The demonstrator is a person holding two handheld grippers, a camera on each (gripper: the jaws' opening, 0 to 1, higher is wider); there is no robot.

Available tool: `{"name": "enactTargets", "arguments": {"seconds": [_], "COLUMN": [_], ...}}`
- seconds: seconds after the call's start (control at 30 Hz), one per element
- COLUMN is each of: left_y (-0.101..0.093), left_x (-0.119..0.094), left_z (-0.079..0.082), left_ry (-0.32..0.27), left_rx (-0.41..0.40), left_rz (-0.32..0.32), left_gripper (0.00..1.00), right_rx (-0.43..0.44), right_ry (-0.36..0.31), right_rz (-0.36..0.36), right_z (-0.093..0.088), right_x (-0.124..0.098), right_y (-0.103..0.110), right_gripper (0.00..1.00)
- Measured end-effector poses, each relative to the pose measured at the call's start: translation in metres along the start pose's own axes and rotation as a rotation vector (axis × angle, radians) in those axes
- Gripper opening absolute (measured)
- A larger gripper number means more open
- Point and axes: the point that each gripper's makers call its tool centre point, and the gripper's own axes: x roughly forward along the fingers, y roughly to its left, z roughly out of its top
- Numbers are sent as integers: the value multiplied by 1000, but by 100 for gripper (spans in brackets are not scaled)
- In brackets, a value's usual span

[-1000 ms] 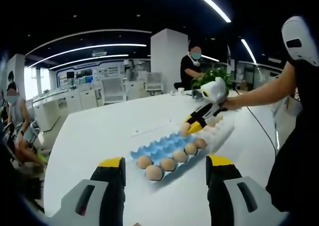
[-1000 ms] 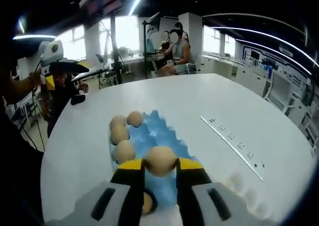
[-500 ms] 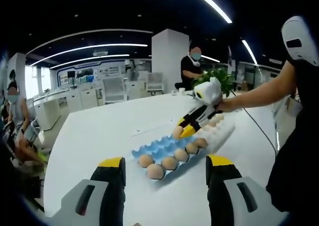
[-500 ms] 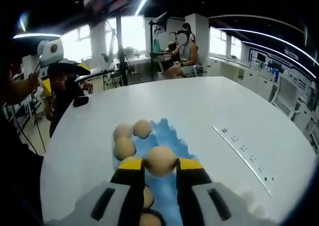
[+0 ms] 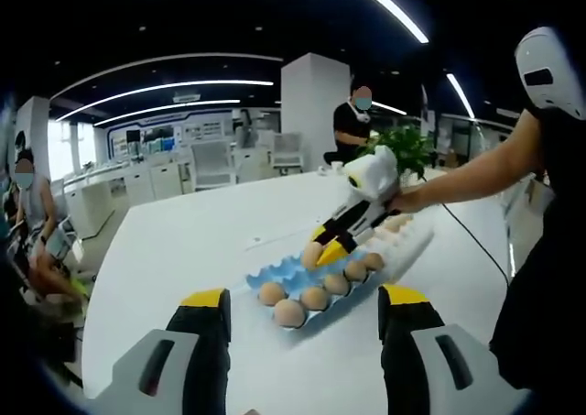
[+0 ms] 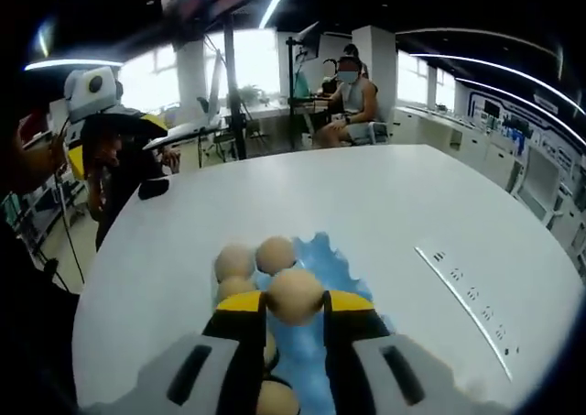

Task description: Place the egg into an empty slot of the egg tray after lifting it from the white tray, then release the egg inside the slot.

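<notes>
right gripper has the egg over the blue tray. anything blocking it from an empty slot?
Nothing visible. The right gripper holds the egg above the blue egg tray. Other eggs fill the row along one edge; the slots beside them look empty and open from above.

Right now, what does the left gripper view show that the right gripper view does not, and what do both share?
Left gripper view: the white tray holding pale eggs beyond the blue tray, and the left gripper, jaws apart with nothing between them. Right gripper view: a close look at the egg clamped between the right gripper jaws, above blue slots. Shared: the blue egg tray with its brown eggs, the white table, the carried egg.
</notes>
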Motion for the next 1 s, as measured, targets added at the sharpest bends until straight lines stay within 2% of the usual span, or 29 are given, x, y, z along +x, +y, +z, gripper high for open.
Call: {"name": "enactTargets", "arguments": {"seconds": [0.23,0.67,1.0], "left_y": [3,6,7], "left_x": [-3,-4,-5], "left_z": [-2,-7,-9], "left_ry": [0,0,-3], "left_rx": [-7,-16,-23], "left_rz": [8,14,18], "left_gripper": [66,65,65], "right_rx": [7,5,-12], "right_ry": [14,51,117], "right_rz": [20,36,45], "right_z": [-1,-6,-17], "right_x": [15,28,38], "right_y": [2,4,5], "right_gripper": [24,24,24]}}
